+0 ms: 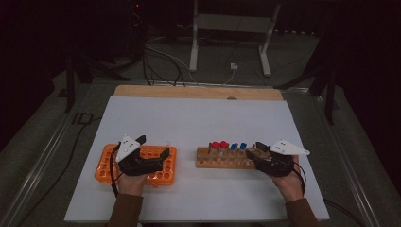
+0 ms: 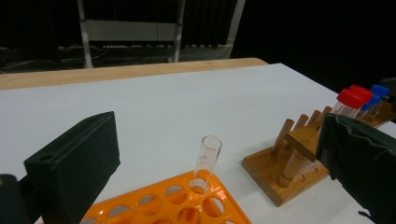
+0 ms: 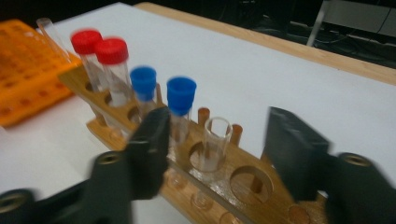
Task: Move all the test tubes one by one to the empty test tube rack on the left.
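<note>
An orange tube rack (image 1: 101, 168) lies at the left, and a clear glass tube (image 2: 205, 161) stands upright in its far corner. My left gripper (image 1: 153, 145) hovers over that rack, open wide, its jaws well apart from the tube. At the right stands a wooden rack (image 1: 222, 162) holding two red-capped tubes (image 3: 100, 51), two blue-capped tubes (image 3: 161, 88) and an uncapped glass tube (image 3: 215, 142). My right gripper (image 3: 218, 128) sits at the wooden rack's right end, open. The uncapped tube stands between its jaws with a gap on each side.
Both racks rest on a white sheet (image 1: 198, 118) over a wooden tabletop (image 1: 189, 91). Beyond the far edge are a metal frame's legs (image 1: 194, 47) and cables on the floor. The wooden rack has larger vacant holes (image 3: 247, 179) near my right jaw.
</note>
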A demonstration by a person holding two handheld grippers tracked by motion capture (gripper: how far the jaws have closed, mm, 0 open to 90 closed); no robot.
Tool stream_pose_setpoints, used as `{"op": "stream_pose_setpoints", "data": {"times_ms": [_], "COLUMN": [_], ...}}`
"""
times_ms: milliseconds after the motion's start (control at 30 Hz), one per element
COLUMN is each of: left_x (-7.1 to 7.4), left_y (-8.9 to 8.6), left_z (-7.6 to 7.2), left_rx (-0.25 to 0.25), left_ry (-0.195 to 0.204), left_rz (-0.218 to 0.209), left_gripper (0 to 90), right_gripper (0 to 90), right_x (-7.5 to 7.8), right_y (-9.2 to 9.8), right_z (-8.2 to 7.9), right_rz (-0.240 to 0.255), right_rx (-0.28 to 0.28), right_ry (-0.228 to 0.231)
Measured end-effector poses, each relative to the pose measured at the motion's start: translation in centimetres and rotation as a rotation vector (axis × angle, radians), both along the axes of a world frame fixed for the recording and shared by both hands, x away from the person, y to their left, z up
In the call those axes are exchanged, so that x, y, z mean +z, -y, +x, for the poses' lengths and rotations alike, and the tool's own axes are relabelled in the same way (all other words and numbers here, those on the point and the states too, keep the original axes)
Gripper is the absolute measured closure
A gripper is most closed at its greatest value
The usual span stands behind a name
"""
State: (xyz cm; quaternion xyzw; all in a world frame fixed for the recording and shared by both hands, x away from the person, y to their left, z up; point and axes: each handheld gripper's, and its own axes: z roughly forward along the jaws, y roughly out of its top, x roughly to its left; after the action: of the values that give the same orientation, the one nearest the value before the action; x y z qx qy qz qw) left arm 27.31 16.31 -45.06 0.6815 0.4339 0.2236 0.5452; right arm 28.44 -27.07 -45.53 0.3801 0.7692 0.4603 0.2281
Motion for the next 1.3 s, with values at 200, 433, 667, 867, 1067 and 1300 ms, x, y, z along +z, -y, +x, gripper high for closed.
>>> {"op": "stream_pose_setpoints", "data": {"times_ms": [200,433,667,867,1067,1300], "left_x": [0.3,0.4,0.4,0.4,0.5,0.3], "left_y": [-0.1,-0.2,0.0,0.0,0.2,0.4], "left_z": [-0.2,-0.2,-0.2,-0.3,-0.4,-0.3], "left_rx": [0.007,-0.001,-0.014,-0.028,-0.027,-0.029], "left_ry": [0.017,0.017,0.023,0.04,0.063,0.081], "left_rz": [-0.007,-0.008,-0.011,-0.019,-0.009,0.016], "left_gripper": [0.5,0.6,0.6,0.6,0.5,0.6], "right_gripper": [65.1,73.2,76.0,76.3,76.4,76.4], "right_x": [-0.6,-0.8,-0.9,-0.3,1.2,2.3], "right_y": [-0.4,-1.0,-1.2,-1.1,-0.9,-0.7], "right_z": [0.3,0.4,0.4,0.2,-0.5,-0.8], "right_rz": [-0.023,-0.047,-0.038,-0.022,0.012,0.031], "right_rx": [0.009,0.021,0.009,-0.002,0.004,0.001], "right_ry": [-0.003,0.009,0.007,0.02,0.058,0.078]}}
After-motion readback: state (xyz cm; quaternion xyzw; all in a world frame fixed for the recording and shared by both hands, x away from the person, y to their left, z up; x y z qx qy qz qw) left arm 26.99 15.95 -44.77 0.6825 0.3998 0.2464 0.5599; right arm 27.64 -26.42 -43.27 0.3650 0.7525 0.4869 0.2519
